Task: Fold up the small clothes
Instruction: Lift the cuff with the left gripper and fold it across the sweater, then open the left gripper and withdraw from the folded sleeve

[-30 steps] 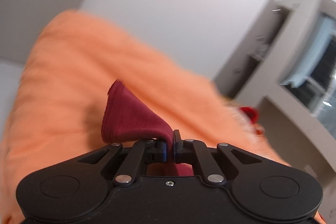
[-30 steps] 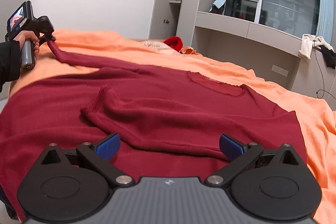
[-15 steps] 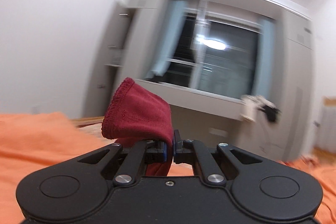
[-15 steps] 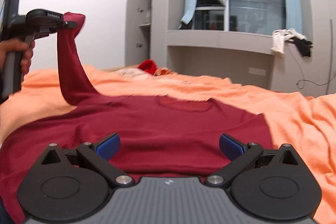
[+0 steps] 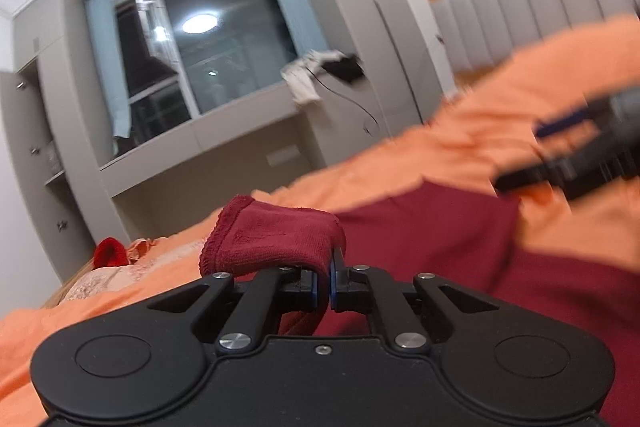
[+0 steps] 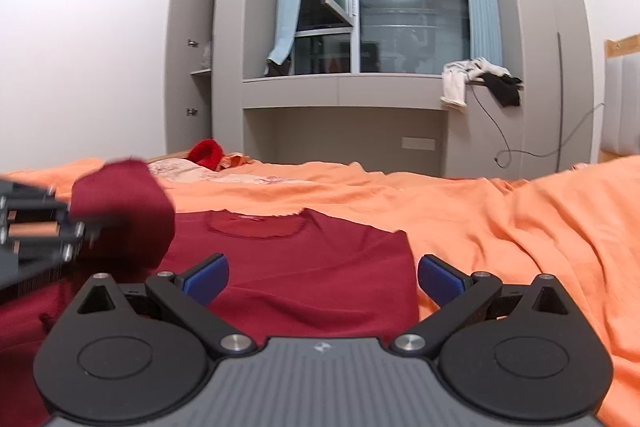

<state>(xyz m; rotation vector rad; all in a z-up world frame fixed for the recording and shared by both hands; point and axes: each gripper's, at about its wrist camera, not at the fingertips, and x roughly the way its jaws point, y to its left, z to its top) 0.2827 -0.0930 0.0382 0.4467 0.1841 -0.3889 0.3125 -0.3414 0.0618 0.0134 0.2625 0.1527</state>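
- The orange bedspread point(image 6: 500, 227) fills the bed ahead of both grippers. There is one, and it lies under everything.
- One dark red sweater point(image 6: 304, 259) lies flat on it, directly ahead of the right gripper's jaws, neckline at the far side.
- A second ago its sleeve trailed far out to the side. Now the sleeve cuff point(image 5: 276, 239) is carried in over the body of the garment, so I judge the first sleeve fold is nearly laid and only needs lowering and letting go.
- The left gripper point(image 5: 325, 285) has its jaws pressed together on that cuff. The cuff bulges out just above and to the left of the pads, and the rest of the sleeve hangs down below them.
- The right gripper point(image 6: 323, 274) has its jaws wide apart with nothing between them. It hovers over the near edge of the sweater without touching it, as far as I can tell.
- Two grippers in all. Each shows blurred at the edge of the other's view, near one another.
- Smaller things beyond the jaws: one bright red garment point(image 6: 206, 153) at the far edge of the bed, and one heap of pale and black clothes point(image 6: 480, 79) on the ledge under the window.
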